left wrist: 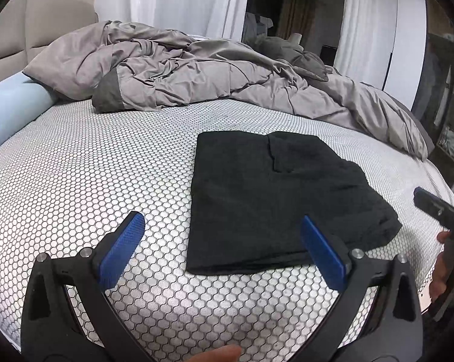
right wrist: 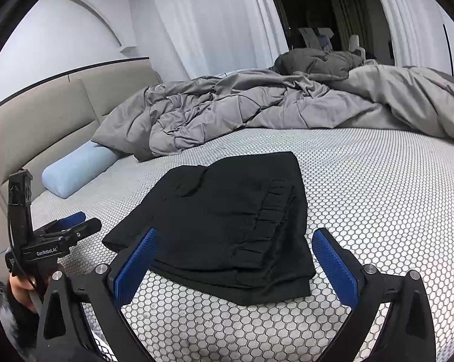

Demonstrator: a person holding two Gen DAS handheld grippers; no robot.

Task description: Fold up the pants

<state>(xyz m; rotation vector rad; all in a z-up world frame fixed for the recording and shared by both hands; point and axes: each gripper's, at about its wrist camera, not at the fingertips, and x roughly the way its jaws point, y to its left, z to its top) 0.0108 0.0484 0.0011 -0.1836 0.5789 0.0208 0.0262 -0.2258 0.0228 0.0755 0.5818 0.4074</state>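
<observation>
Showing: black pants (left wrist: 272,199) folded into a compact stack on the bed (left wrist: 76,181), with both claws released and clear of the cloth.
Left of the pants: a pale blue bolster (left wrist: 13,111) at the mattress edge, well apart from the pants.
Left claw (left wrist: 224,241): jaws spread wide, nothing between them; one blue pad overlaps the near left corner of the pants in the picture, apparently without touching it.
Pants, position: flat on the honeycomb mattress cover, near its front edge, with the grey duvet (left wrist: 197,69) bunched behind.
Right claw (right wrist: 234,252): jaws likewise wide and empty, framing the near edge of the pants.
Handling, judged: soft, light, limp fabric; layers will likely slide on one another. Best taken at the thick near edge or the pleated waistband (right wrist: 272,211), pinching all layers together.
Progress, judged: folding looks complete or nearly so.
Hard to read: black cloth hides seams and layer count; the far fold and underside are unseen; the hands are cut off at the frame edges.
</observation>
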